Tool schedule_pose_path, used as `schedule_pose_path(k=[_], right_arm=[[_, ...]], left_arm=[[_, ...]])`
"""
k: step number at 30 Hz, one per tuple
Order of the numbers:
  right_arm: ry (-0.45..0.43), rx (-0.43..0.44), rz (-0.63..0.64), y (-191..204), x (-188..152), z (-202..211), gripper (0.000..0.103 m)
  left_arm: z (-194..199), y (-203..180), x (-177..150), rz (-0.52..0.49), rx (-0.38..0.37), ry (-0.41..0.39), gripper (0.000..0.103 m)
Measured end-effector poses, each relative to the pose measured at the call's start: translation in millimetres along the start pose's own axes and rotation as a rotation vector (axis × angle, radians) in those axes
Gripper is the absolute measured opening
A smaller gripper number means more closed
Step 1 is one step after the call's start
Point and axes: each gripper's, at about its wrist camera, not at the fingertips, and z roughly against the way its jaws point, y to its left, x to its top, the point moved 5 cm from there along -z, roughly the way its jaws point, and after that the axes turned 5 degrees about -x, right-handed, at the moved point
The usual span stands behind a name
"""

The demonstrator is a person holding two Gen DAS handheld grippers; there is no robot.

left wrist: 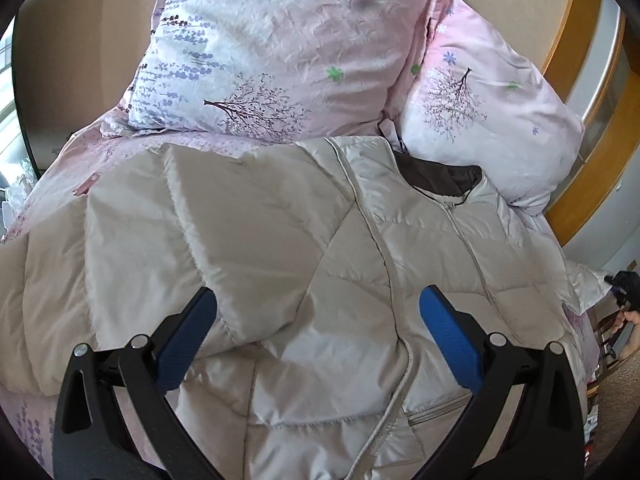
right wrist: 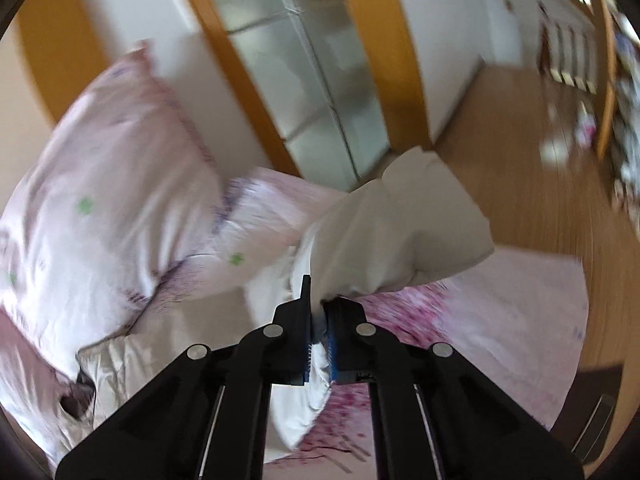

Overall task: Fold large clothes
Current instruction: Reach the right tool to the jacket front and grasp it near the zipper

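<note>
R tongs pinch jacket sleeve; L tongs spread.

Cream quilted puffer jacket, zipped, front-up on pink bed, sleeve folded across.

Two pink floral pillows lean at the far side of a pink floral bedsheet, with a wood-framed frosted glass door and wooden floor to the right.
</note>
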Motion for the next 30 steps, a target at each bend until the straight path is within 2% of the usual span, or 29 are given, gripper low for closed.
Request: schedule_pose_path(k=[3, 5, 7, 10, 14, 17, 21, 23, 26, 29, 30], right_arm=[[-0.056, 0.035, 0.112, 38.8, -0.6, 25.2, 0.006], [-0.079, 0.068, 0.17, 66.0, -3.0, 37.5, 0.006], [-0.094, 0.118, 0.239, 98.6, -10.8, 52.0, 0.006], [-0.09, 0.211, 0.338, 147.5, -29.5, 74.1, 0.006], [-0.054, 0.356, 0.499, 214.0, -74.9, 101.8, 0.006], [0.02, 0.47, 0.621, 264.2, -121.8, 116.1, 0.006], [0.174, 0.528, 0.722, 302.6, -178.9, 112.5, 0.005], [0.264, 0.51, 0.786, 316.9, -212.2, 104.7, 0.005], [0.375, 0.463, 0.845, 322.3, -249.2, 92.6, 0.005], [0.444, 0.419, 0.879, 317.9, -273.3, 86.3, 0.006], [0.456, 0.394, 0.91, 316.1, -280.6, 84.6, 0.006]], left_arm=[[1.4, 5.0, 0.1, 0.024, -0.016, -0.006, 0.101], [6.0, 7.2, 0.5, 0.038, -0.052, -0.038, 0.101], [8.9, 6.7, 1.0, 0.021, -0.047, -0.043, 0.101], [12.0, 3.1, 1.2, -0.023, -0.021, -0.03, 0.101], [9.9, 5.2, -0.6, 0.017, -0.06, 0.027, 0.101], [11.8, 6.3, -3.0, 0.01, -0.042, 0.012, 0.101], [22.7, 3.8, -5.1, -0.009, -0.051, -0.032, 0.101], [26.4, 4.3, -4.9, -0.009, -0.05, -0.027, 0.101], [28.3, 13.6, -6.0, 0.033, 0.0, -0.006, 0.101], [25.2, 26.7, -10.2, 0.085, 0.043, 0.048, 0.101], [24.9, 29.0, -11.2, 0.092, 0.036, 0.05, 0.101]])
